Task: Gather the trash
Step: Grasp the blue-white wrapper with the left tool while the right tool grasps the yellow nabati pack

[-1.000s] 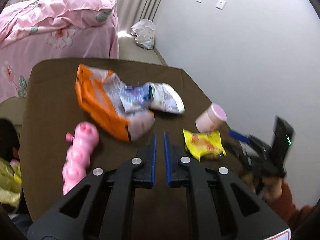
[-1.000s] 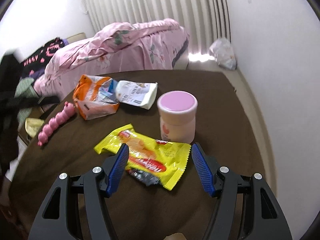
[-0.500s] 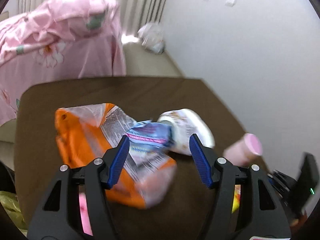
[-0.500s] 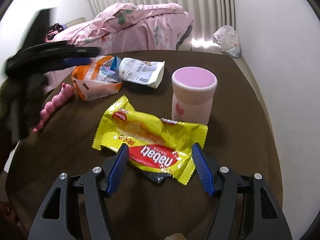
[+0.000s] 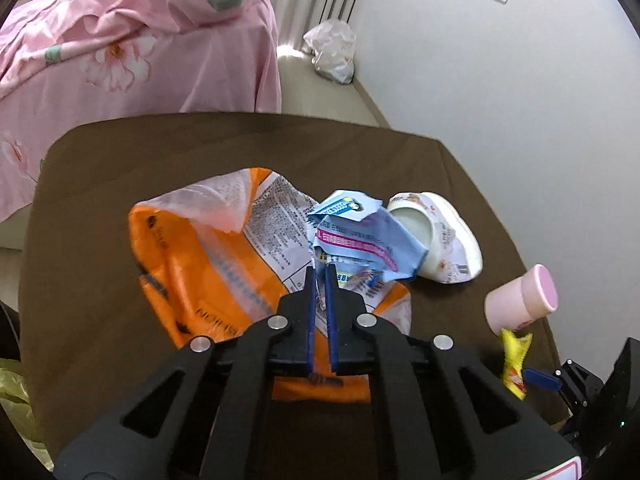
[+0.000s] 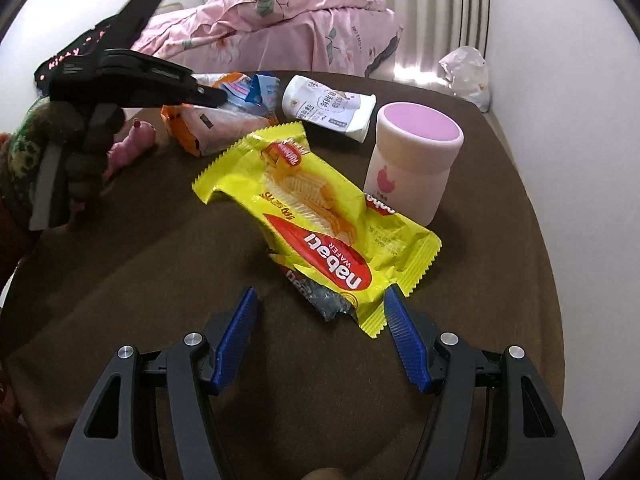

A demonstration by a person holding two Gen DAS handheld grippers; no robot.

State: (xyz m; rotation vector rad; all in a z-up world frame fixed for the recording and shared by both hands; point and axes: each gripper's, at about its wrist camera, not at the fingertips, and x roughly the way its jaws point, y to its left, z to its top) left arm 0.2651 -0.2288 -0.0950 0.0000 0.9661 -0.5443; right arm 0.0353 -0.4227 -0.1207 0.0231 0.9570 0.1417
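My left gripper (image 5: 320, 276) is shut on the edge of a crumpled blue wrapper (image 5: 360, 236) that lies on an orange snack bag (image 5: 212, 264). A white pouch (image 5: 444, 240) lies just right of them. In the right wrist view the left gripper (image 6: 216, 98) shows at the far left over the same bag (image 6: 208, 128) and the white pouch (image 6: 328, 106). My right gripper (image 6: 320, 312) is open and empty, its fingers either side of the near end of a yellow wafer wrapper (image 6: 316, 216) on the brown table (image 6: 160, 264).
A pink-lidded cup (image 6: 416, 160) stands right behind the yellow wrapper; it also shows in the left wrist view (image 5: 524, 300). A pink toy (image 6: 128, 148) lies at the left. A pink-covered bed (image 5: 120, 40) and a plastic bag (image 5: 332, 52) on the floor are beyond the table.
My left gripper opened, moved forward over the orange bag and then shut on the blue wrapper. My right gripper came closer to the yellow wrapper and stayed open.
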